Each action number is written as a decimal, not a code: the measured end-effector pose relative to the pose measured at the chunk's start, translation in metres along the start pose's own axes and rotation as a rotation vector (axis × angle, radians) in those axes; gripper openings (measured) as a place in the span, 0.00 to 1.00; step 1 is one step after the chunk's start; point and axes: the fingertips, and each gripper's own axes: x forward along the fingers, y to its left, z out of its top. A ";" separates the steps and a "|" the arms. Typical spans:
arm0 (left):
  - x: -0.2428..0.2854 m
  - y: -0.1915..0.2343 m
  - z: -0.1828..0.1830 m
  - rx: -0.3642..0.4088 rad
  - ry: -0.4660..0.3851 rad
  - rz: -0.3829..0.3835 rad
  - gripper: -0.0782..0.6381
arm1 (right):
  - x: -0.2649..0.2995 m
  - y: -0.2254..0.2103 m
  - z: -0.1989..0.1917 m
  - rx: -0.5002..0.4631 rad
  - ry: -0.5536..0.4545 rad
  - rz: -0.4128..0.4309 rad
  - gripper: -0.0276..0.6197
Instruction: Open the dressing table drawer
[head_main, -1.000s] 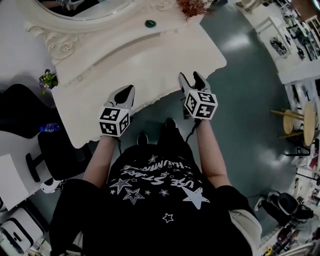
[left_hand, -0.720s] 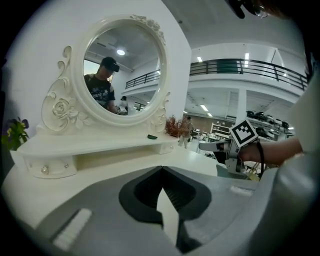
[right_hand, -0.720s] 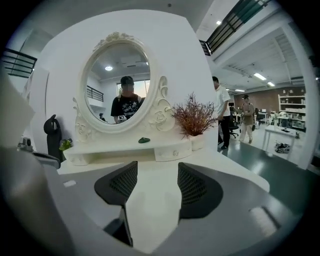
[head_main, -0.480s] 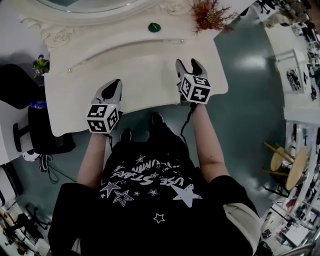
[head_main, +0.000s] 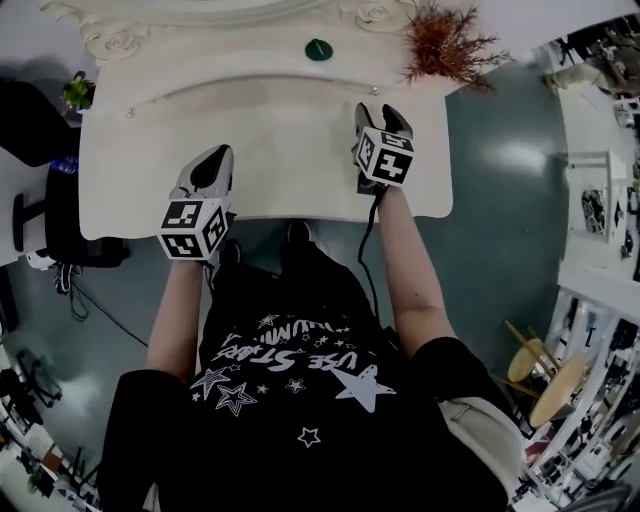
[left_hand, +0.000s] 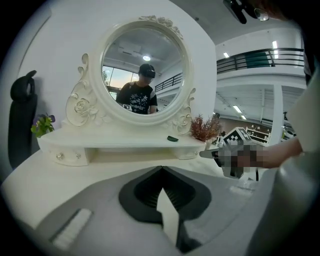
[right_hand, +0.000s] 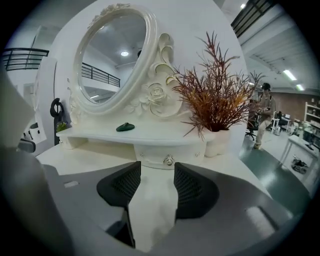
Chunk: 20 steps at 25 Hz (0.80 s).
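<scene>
The white dressing table (head_main: 270, 140) has a raised shelf with a small drawer at each end. The right drawer (right_hand: 168, 159), with a metal knob, lies straight ahead of my right gripper (right_hand: 157, 168). That gripper is open with nothing between its jaws, and in the head view my right gripper (head_main: 381, 112) hovers over the tabletop's right part, short of the shelf. My left gripper (left_hand: 161, 169) is shut and empty. In the head view my left gripper (head_main: 213, 160) is over the table's front left edge. The left drawer (left_hand: 62, 156) sits far ahead of it.
An oval mirror (left_hand: 145, 70) stands behind the shelf. A green object (head_main: 318, 49) lies on the shelf, and a dried red plant (head_main: 445, 45) in a white pot stands at its right end. A black chair (head_main: 55, 215) and a small flower pot (head_main: 75, 93) are left of the table.
The view has swung square to the table. My right gripper has moved from the front edge forward over the tabletop toward the right drawer. The left stays near the front edge.
</scene>
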 end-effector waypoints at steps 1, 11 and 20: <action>0.000 0.002 0.000 -0.007 -0.003 0.014 0.11 | 0.005 -0.001 0.000 -0.008 0.006 0.003 0.41; 0.004 0.007 -0.007 -0.046 -0.006 0.098 0.11 | 0.045 -0.013 -0.003 -0.042 0.047 0.003 0.36; 0.007 0.006 -0.008 -0.048 0.004 0.116 0.11 | 0.058 -0.018 -0.002 -0.038 0.059 -0.036 0.25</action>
